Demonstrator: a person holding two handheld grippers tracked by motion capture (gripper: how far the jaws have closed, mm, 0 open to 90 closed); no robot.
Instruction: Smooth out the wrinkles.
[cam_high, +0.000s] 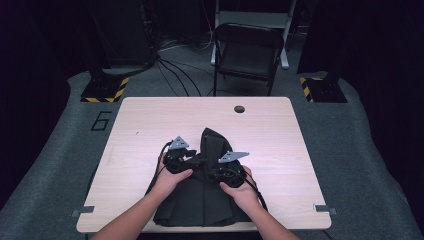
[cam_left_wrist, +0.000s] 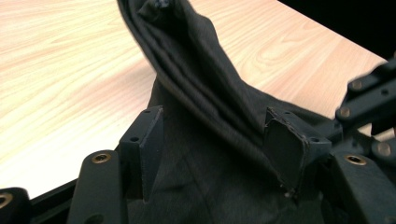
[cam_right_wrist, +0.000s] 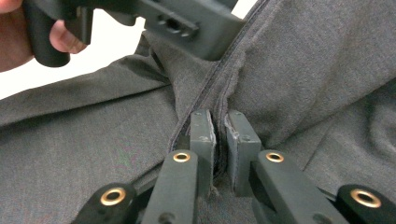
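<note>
A dark garment (cam_high: 200, 200) lies on the wooden table (cam_high: 150, 120) near its front edge, with one part pulled up into a peak. In the left gripper view my left gripper (cam_left_wrist: 212, 126) stands open, and a raised ridge of the cloth (cam_left_wrist: 196, 84) runs up between its jaws, close to the right pad (cam_left_wrist: 282, 147). My right gripper (cam_right_wrist: 220, 123) is shut on a seamed fold of the grey-looking fabric (cam_right_wrist: 303, 70). From above, the left gripper (cam_high: 190, 159) and right gripper (cam_high: 217, 171) sit close together over the garment's middle. The left gripper's body (cam_right_wrist: 187, 23) crosses the top of the right gripper view.
Bare tabletop lies to the left, right and back of the garment, with a round cable hole (cam_high: 239, 109) near the far edge. A black folding chair (cam_high: 247, 50) stands behind the table. Yellow-and-black striped stand bases (cam_high: 105, 90) sit on the grey floor.
</note>
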